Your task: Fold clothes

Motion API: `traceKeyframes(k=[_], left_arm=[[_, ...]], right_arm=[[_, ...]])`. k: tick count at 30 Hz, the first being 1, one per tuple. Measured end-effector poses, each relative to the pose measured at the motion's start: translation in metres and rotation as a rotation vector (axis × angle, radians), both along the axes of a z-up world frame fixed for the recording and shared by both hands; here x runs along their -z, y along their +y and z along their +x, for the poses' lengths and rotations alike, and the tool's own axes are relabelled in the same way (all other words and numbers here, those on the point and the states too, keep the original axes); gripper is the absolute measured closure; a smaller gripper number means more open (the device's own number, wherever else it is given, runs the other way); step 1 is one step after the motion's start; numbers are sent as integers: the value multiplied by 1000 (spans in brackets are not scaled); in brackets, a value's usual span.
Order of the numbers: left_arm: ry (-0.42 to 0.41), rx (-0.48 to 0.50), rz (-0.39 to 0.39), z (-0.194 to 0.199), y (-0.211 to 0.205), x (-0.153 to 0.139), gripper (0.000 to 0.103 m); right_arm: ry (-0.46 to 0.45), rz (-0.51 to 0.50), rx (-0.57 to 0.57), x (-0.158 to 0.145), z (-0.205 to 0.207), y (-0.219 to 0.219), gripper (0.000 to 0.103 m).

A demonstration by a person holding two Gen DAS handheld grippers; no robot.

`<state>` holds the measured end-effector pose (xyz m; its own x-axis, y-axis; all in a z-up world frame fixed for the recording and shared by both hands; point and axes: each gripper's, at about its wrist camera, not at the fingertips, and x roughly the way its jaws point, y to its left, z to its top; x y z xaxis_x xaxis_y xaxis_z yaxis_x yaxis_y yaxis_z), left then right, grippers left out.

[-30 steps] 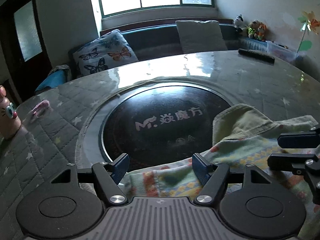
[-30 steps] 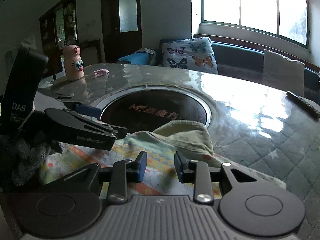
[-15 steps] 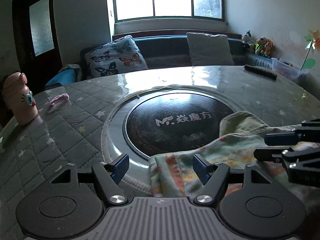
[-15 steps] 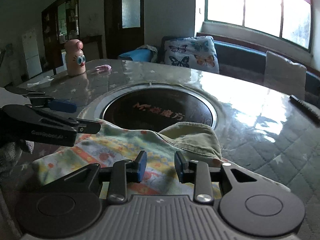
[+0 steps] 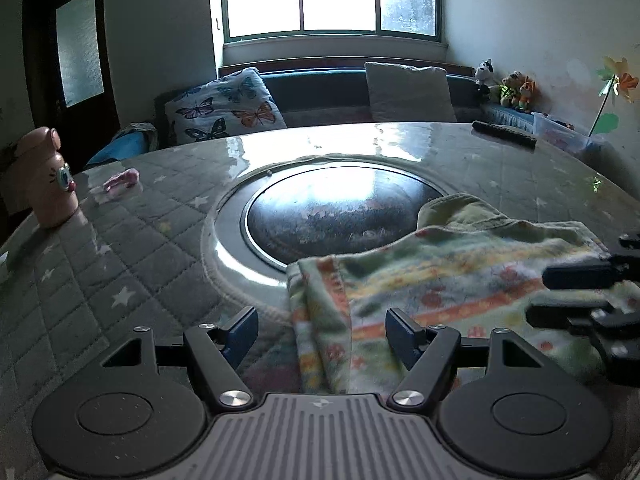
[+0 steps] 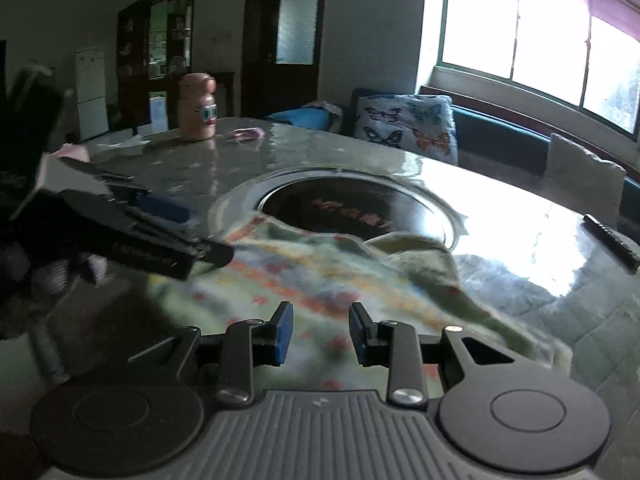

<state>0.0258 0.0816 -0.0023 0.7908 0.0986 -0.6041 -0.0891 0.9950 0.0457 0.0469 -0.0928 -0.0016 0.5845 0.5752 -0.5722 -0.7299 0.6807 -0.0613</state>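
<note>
A patterned garment [image 5: 440,280] in green, yellow and orange lies flat on the quilted table cover, its pale green end toward the dark round inset. My left gripper [image 5: 320,332] is open wide just above the garment's left folded edge, and its pads touch nothing. My right gripper [image 6: 320,332] hovers low over the middle of the garment [image 6: 320,272]. A narrow gap shows between its pads and no cloth is pinched there. Each gripper appears in the other's view: the right one [image 5: 576,292] over the garment's right end, the left one [image 6: 192,228] at its left edge.
A dark round inset [image 5: 340,208] with a metal ring sits mid-table. A pink bottle [image 5: 48,180] and a small pink item [image 5: 122,179] stand far left, and a black remote [image 5: 504,134] lies far right. A sofa with a butterfly cushion [image 5: 224,108] lies beyond the table.
Both grippers slid left across the table. The garment's left edge, earlier past my left finger, now lies between the left fingers. Neither gripper's gap changed.
</note>
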Motion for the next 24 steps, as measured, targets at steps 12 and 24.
traceKeyframes(k=[12, 24], left_arm=[[1, -36, -22, -20, 8, 3, 30], [-3, -65, -58, -23, 22, -4, 30]], right_arm=[[-48, -21, -63, 2, -31, 12, 71], [-44, -38, -115, 0, -32, 25, 62]])
